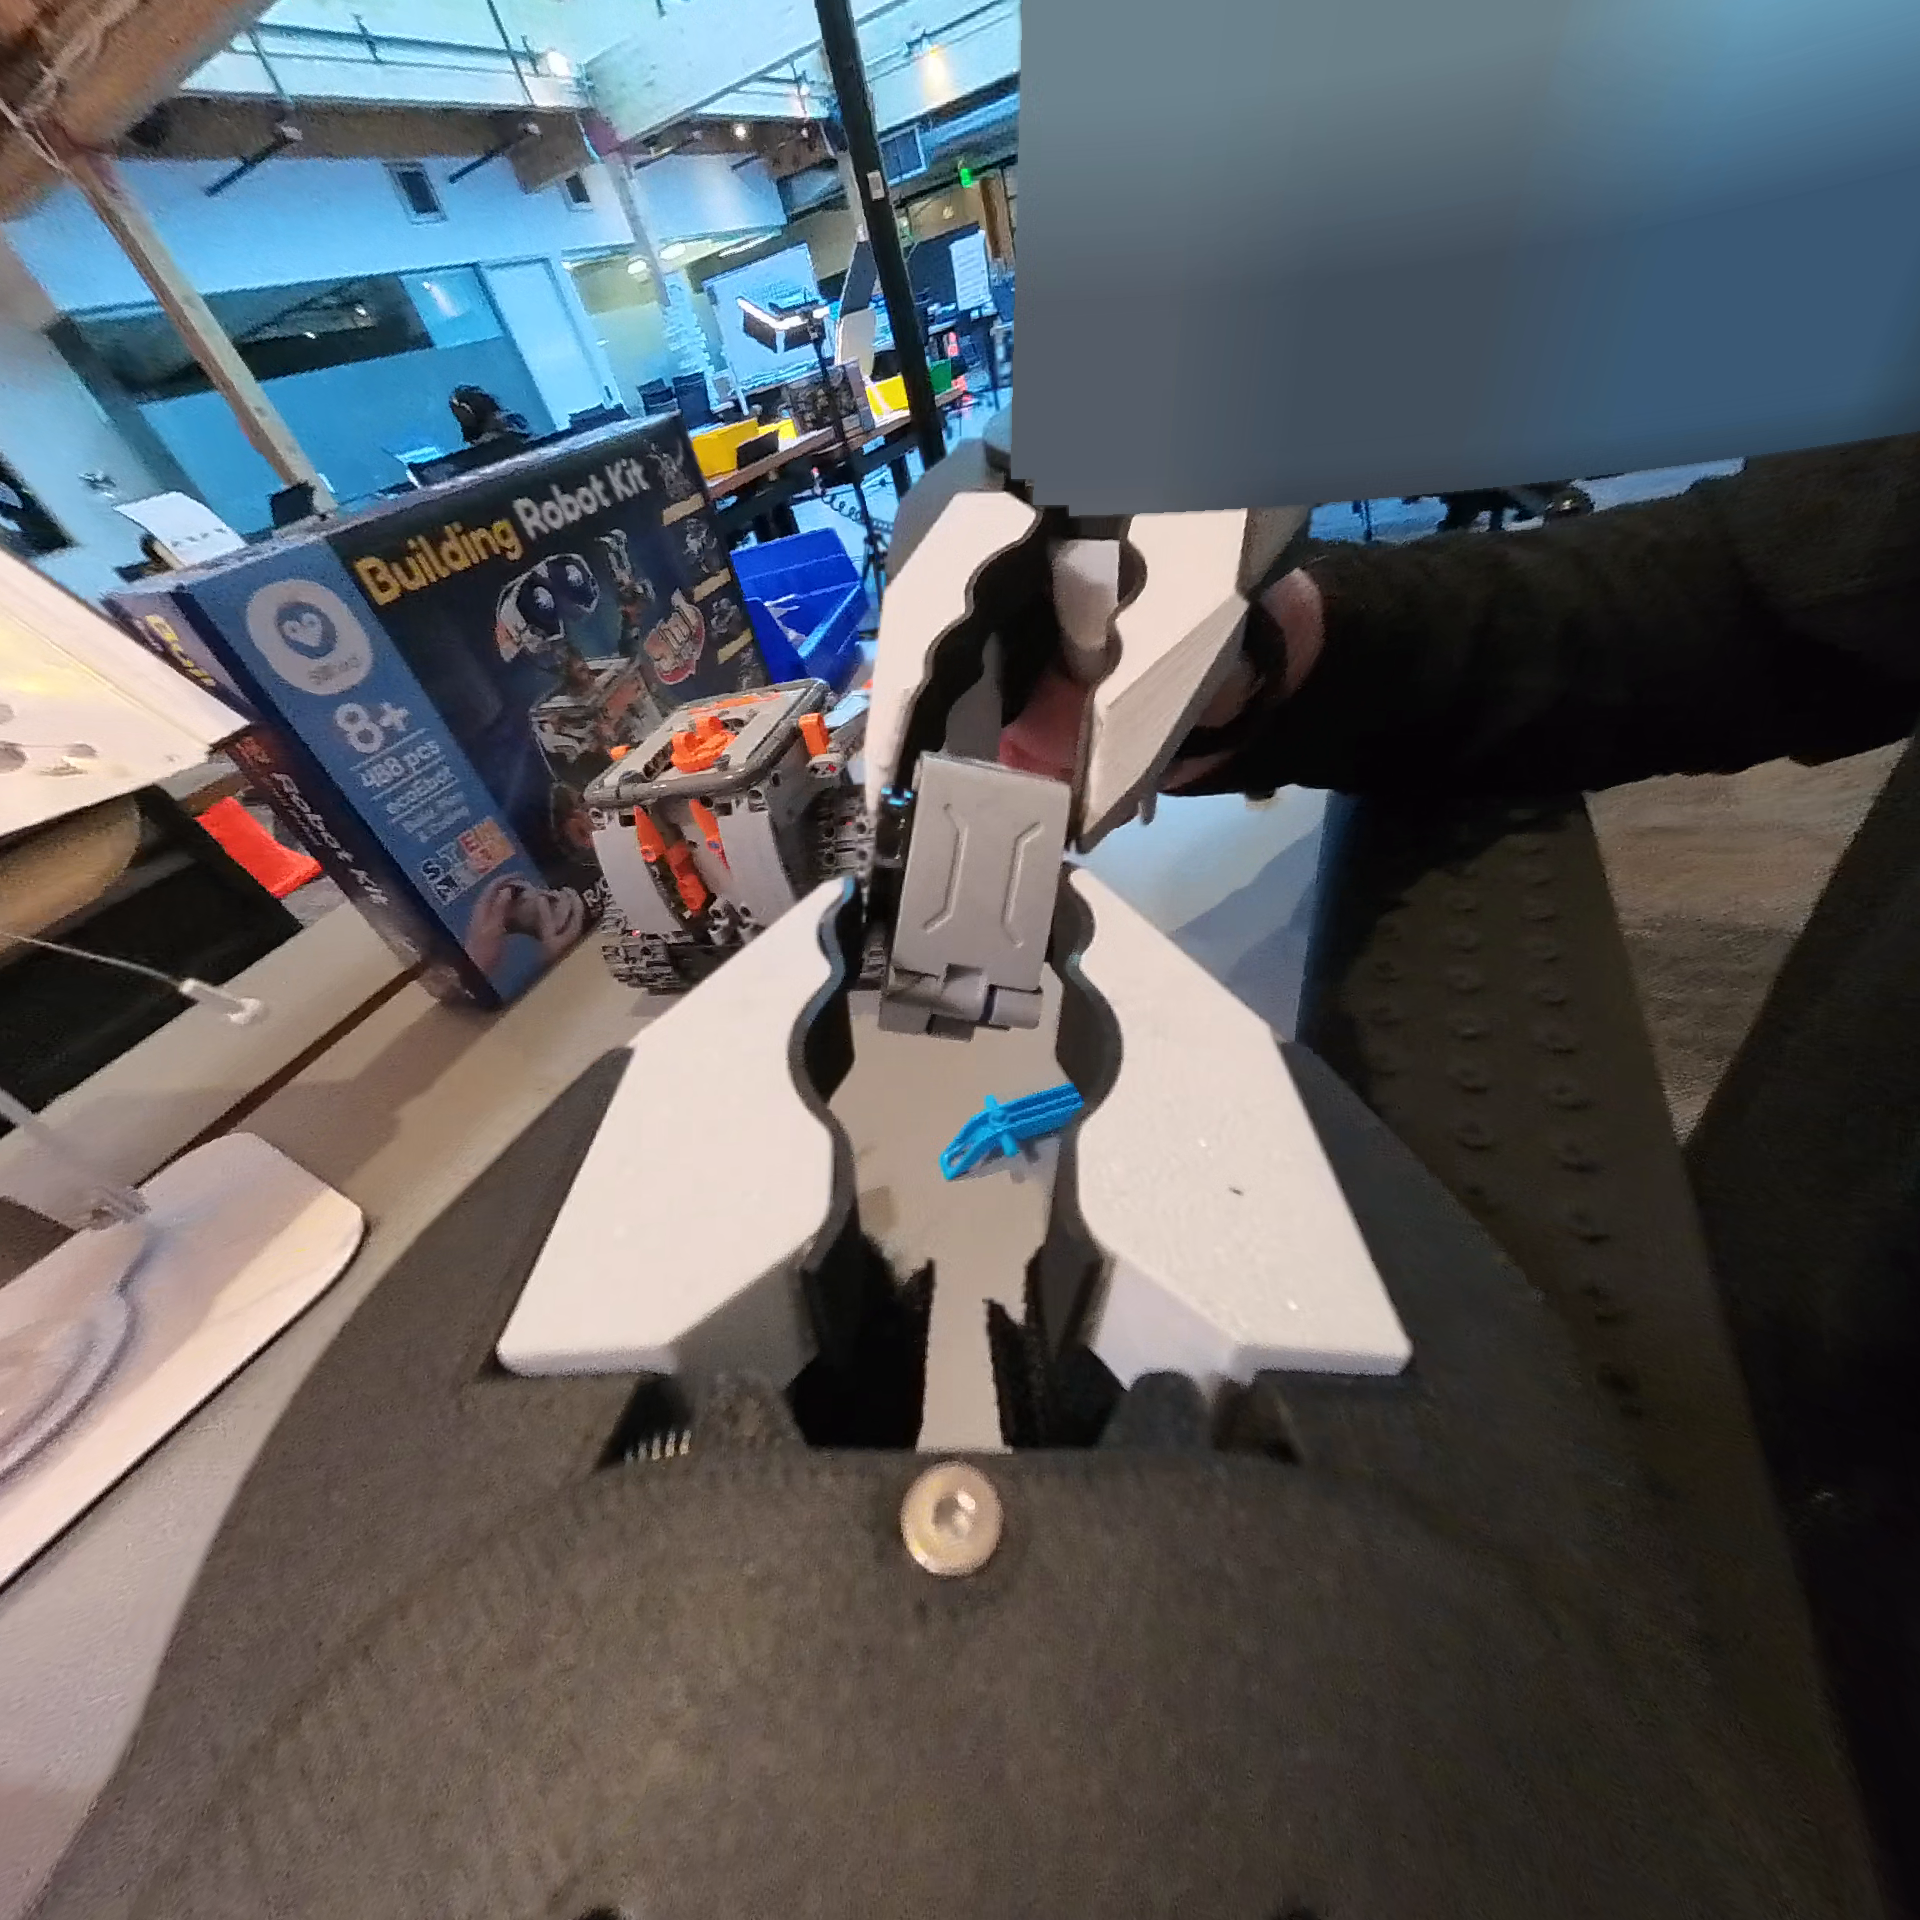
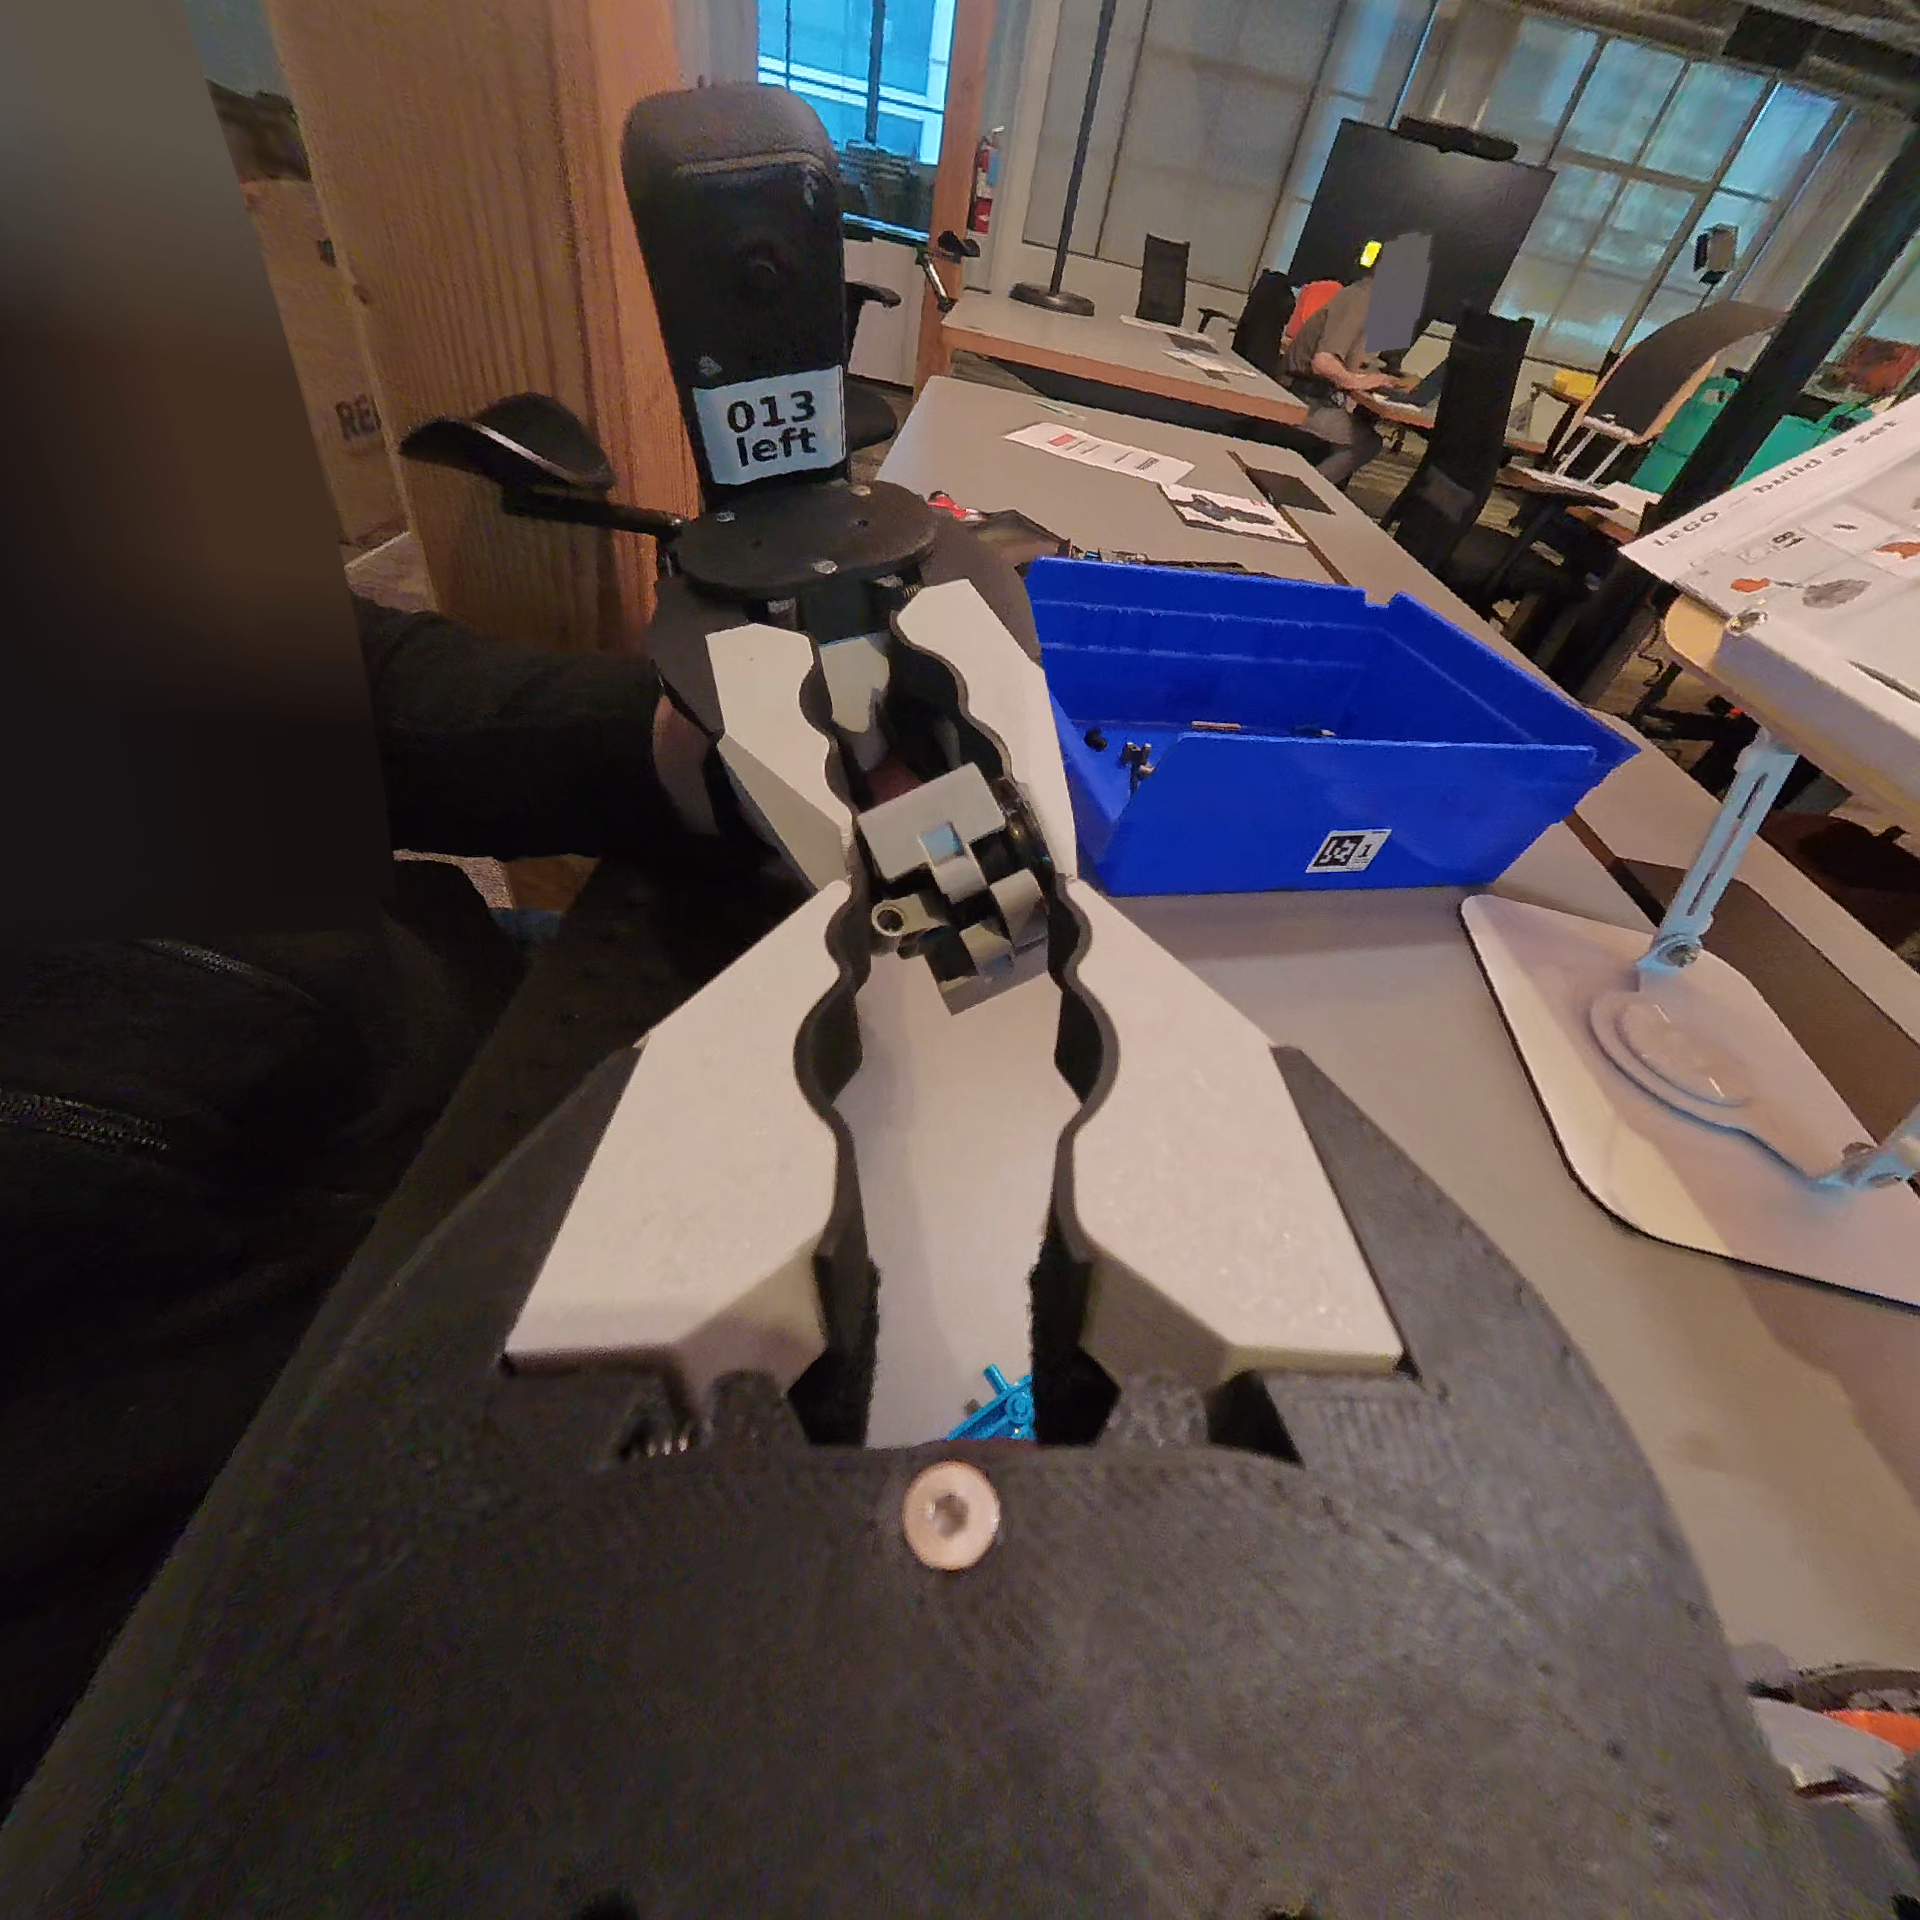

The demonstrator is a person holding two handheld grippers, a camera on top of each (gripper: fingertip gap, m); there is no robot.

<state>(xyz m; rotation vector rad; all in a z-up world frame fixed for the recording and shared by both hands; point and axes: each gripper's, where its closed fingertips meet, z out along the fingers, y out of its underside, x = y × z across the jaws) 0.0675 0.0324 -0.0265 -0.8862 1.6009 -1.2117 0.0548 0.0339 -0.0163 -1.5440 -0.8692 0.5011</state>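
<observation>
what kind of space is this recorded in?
Probably an open-plan workshop or makerspace-style office: long grey worktables with office chairs, a blue parts bin, and a half-built grey-and-orange brick robot beside its kit box.

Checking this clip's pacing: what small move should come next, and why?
Probably a gentle push of the right gripper toward the left gripper: both close on the same grey assembly, tip to tip, above the table.
</observation>
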